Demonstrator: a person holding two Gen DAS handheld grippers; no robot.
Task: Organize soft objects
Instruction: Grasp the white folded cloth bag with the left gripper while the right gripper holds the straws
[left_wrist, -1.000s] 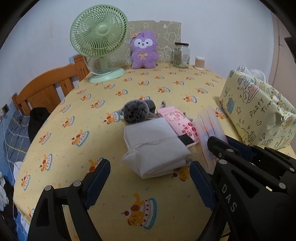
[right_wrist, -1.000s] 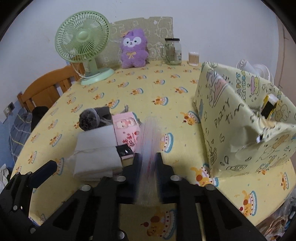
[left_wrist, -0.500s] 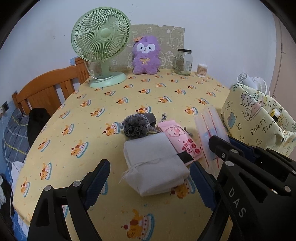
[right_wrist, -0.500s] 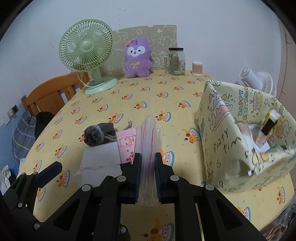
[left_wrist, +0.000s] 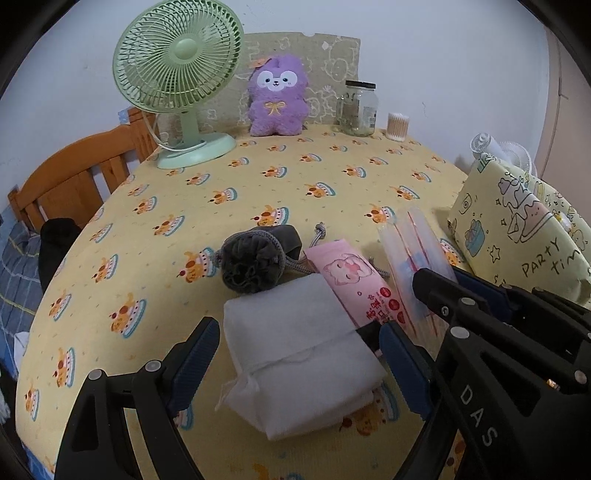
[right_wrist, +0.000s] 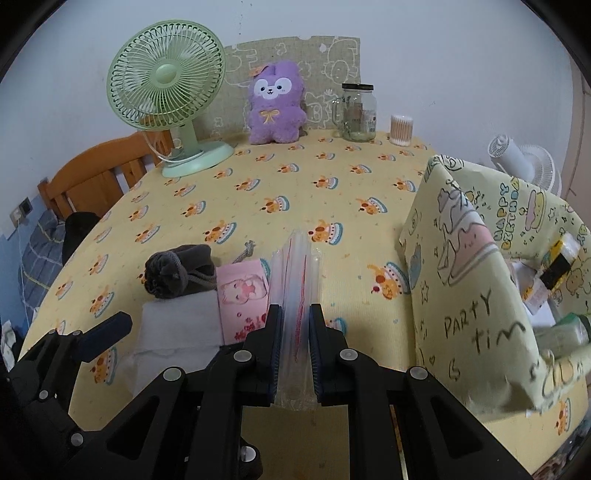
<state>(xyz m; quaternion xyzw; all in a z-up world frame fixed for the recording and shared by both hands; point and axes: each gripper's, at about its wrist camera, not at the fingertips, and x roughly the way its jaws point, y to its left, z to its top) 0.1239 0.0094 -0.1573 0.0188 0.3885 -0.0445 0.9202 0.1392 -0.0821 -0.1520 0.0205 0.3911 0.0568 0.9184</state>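
Clear plastic, a flat packet with thin red lines inside, is standing on edge between the two fingers of the right gripper, which is pinching it narrowly from both sides. Seen from the left wrist, the same packet is sticking forward out of the right gripper, above the yellow tablecloth printed with cakes.

The left gripper is sitting wide open and holding nothing, its blue-padded fingers spread on either side of a folded white cloth bundle that is lying on the table; whether the pads are touching the cloth cannot be told. Just behind the bundle a grey drawstring pouch is resting, and beside it a pink packet with a cartoon face is lying partly on the white bundle's right edge.

To the right, a box wrapped in pale yellow party paper is standing open at its top, with a few items showing inside.

At the far edge of the table a green desk fan, a purple plush toy, a glass jar and a small tub of cotton swabs are standing in a row. A wooden chair back is showing past the table's left edge.
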